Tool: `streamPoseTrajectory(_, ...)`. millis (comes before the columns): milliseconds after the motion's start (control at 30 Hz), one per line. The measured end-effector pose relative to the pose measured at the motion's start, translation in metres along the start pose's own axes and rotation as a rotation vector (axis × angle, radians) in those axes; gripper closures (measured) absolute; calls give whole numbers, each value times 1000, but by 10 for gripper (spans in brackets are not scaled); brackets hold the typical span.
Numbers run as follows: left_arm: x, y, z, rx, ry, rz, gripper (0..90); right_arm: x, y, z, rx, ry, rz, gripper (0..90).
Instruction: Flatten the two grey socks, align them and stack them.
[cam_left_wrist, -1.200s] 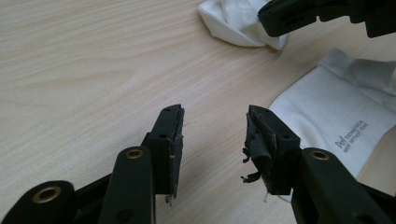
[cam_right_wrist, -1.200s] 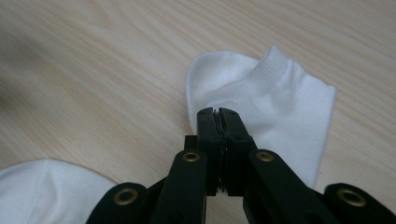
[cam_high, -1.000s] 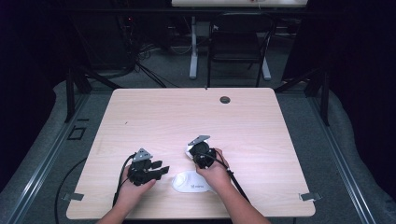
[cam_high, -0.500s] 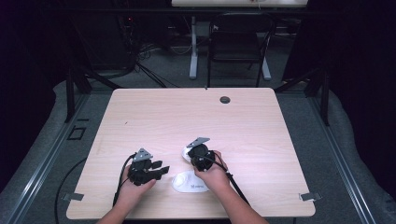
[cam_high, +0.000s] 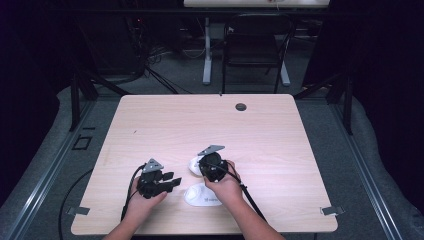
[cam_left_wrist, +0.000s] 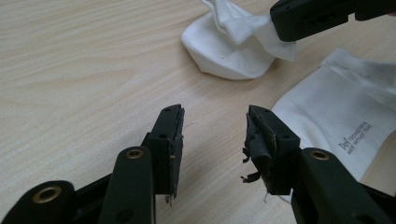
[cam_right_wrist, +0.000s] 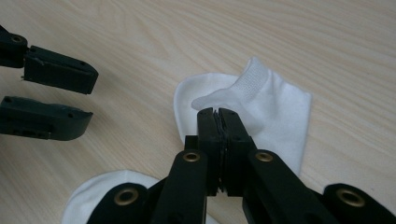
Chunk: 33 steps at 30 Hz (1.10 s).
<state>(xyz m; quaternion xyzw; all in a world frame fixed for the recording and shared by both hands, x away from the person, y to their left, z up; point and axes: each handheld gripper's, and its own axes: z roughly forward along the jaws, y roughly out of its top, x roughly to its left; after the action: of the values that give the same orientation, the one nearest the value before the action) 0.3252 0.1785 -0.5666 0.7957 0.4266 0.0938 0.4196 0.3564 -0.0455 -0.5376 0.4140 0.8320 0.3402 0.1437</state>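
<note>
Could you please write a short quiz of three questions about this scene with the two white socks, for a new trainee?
1. True or false: the right gripper is shut on the cuff of the farther sock.
2. How do the jaws of the left gripper stand? A) pressed on a sock B) apart, with bare table between them C) shut on a cable
3. Fill in: the nearer sock lies flat on the ____, between the person's two hands.

Key: 1 true; 2 B; 3 table.
</note>
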Motion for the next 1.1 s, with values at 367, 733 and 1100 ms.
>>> streamPoseTrajectory(367,2,2,0,-12,2,0,575,-8,4,-12,-53,1,59,889)
streamPoseTrajectory(733,-9,23,14,-15,25,47,650,-27,-3,-25,-111,-2,123,889)
streamPoseTrajectory(1100,-14,49,46,28,46,47,886,-40,-12,-33,-149,14,163,889)
